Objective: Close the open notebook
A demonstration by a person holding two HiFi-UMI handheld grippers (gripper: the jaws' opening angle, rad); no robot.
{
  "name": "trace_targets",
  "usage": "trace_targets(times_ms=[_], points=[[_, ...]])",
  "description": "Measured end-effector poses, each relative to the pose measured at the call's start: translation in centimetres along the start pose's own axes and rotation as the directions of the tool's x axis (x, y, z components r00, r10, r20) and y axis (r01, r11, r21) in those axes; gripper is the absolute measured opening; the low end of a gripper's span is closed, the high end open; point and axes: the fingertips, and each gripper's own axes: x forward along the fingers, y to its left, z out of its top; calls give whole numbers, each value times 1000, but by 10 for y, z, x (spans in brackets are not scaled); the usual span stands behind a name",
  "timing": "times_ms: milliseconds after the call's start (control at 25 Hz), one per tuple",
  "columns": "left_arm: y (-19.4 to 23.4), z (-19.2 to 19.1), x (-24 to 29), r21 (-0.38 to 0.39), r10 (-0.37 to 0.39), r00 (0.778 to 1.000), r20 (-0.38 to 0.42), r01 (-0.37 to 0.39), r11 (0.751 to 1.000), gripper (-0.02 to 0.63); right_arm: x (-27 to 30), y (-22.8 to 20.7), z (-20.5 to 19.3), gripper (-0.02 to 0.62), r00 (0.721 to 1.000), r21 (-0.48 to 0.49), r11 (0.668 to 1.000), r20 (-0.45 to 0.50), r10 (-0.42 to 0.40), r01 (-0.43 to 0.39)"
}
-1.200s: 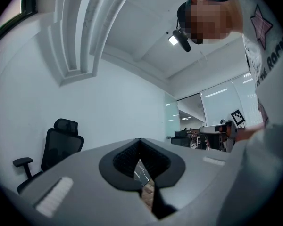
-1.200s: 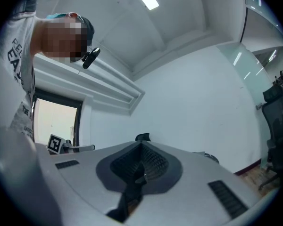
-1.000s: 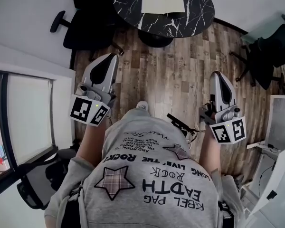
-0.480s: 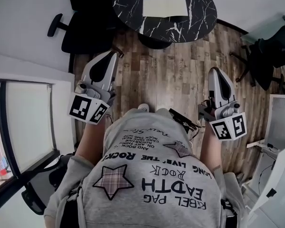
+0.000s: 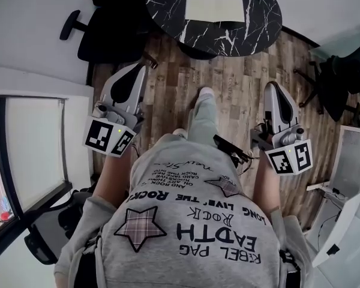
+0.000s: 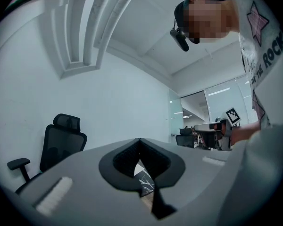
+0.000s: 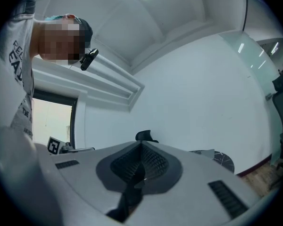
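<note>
The open notebook (image 5: 215, 6) lies flat with pale pages up on a round black marble table (image 5: 255, 23) at the top of the head view. Both grippers are held level over the wooden floor, well short of the table. My left gripper (image 5: 138, 69) is shut and holds nothing; its jaws meet at the tip in the left gripper view (image 6: 140, 141), where a sliver of the table (image 6: 144, 180) shows below them. My right gripper (image 5: 272, 89) is shut and holds nothing too (image 7: 141, 142), with the table edge (image 7: 221, 159) off to its right.
A black office chair (image 5: 102, 26) stands left of the table, and another dark chair (image 5: 342, 71) at the right. A window (image 5: 30, 149) lines the left wall, and white furniture (image 5: 354, 161) stands at the right. The person's foot (image 5: 205, 93) is stepped forward on the floor.
The person has walked toward the table, so table and notebook sit nearer and lower in view. One leg has stepped forward. Both grippers have stayed shut.
</note>
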Motion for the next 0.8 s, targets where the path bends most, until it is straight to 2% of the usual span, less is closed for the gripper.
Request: trace_targets(times_ms=[200, 400, 640, 800], points=[[16, -12, 22, -14, 58, 998, -18, -58, 998, 8, 28, -26, -6, 11, 999, 18, 999, 3, 37, -37], [25, -6, 73, 1, 64, 998, -6, -64, 998, 8, 66, -72, -2, 11, 998, 30, 997, 11, 66, -66], [31, 0, 128, 61, 83, 997, 1, -83, 995, 8, 113, -122, 13, 11, 994, 25, 995, 50, 93, -94], [44, -10, 159, 53, 116, 993, -13, -115, 992, 8, 142, -150, 11, 11, 992, 36, 992, 45, 121, -123]])
